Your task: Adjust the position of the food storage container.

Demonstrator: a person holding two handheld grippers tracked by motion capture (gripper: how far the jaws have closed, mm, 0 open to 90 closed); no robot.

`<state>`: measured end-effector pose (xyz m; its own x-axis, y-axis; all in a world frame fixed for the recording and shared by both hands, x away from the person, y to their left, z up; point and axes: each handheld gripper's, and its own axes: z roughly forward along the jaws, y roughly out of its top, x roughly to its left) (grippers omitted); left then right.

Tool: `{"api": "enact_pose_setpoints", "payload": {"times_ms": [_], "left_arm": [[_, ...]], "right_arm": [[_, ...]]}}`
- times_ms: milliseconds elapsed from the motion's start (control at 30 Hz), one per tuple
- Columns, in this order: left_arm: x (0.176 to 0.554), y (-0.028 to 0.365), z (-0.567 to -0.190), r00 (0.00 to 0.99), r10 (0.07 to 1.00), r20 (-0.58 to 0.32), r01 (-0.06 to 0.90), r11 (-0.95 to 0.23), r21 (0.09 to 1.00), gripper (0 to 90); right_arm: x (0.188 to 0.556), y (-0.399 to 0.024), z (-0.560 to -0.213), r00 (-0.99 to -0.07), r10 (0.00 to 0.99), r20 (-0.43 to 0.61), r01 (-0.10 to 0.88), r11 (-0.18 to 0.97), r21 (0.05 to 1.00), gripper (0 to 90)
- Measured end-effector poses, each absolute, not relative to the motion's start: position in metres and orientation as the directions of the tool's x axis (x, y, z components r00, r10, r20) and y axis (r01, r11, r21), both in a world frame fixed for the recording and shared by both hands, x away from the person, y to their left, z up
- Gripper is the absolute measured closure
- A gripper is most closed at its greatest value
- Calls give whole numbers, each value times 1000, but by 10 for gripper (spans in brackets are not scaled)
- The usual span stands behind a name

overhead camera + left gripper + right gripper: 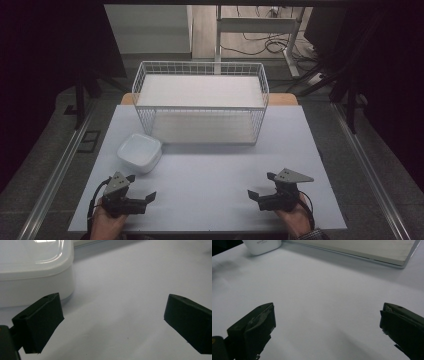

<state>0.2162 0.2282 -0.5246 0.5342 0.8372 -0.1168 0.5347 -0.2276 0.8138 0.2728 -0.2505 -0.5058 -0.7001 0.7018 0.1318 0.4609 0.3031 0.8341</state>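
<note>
White square bowl (139, 152) on the desk (215, 165), near the left front corner of the wire basket (200, 102) and just apart from it. Turned rim-down, by the look of the glossy flat top and the small print seen upside-down in the right gripper view (263, 245); contents hidden, so cannot tell whether anything lies under it.

Behind the bowl, across the far half of the desk, the wire basket: white mesh walls, open top, a pale flat board (200, 91) resting high inside it and a second pale surface low down at its floor. Nothing else seen lying on either level. Low edge of that basket and its board seen again at the top of the right gripper view (362, 250).

Left tongs (141, 188) held in a hand (105, 225) at the near edge, just in front of the bowl and slightly to its left, spread wide with nothing between the two black tips. In the left gripper view (110, 322) the bowl (35, 272) close beyond the left tip, not touched; bare desk between the tips.

Right tongs (262, 185) held in the other hand (295, 220), well to the right of the bowl, near the front edge, likewise gaping fully and gripping nothing. Bare desk (319, 302) between the tips in the right gripper view (327, 325), the bowl far off at the upper left.
</note>
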Motion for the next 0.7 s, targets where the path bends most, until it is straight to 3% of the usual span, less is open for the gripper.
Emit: {"api": "enact_pose_setpoints", "payload": {"times_ms": [233,700], "left_arm": [[216,227,-522,543,829,-133,532,-218,818,23],[225,227,-509,531,845,-64,524,-268,809,225]], "right_arm": [[272,-251,-505,-703,702,114,449,314,837,1],[274,-249,-505,-695,708,127,460,303,835,1]]}}
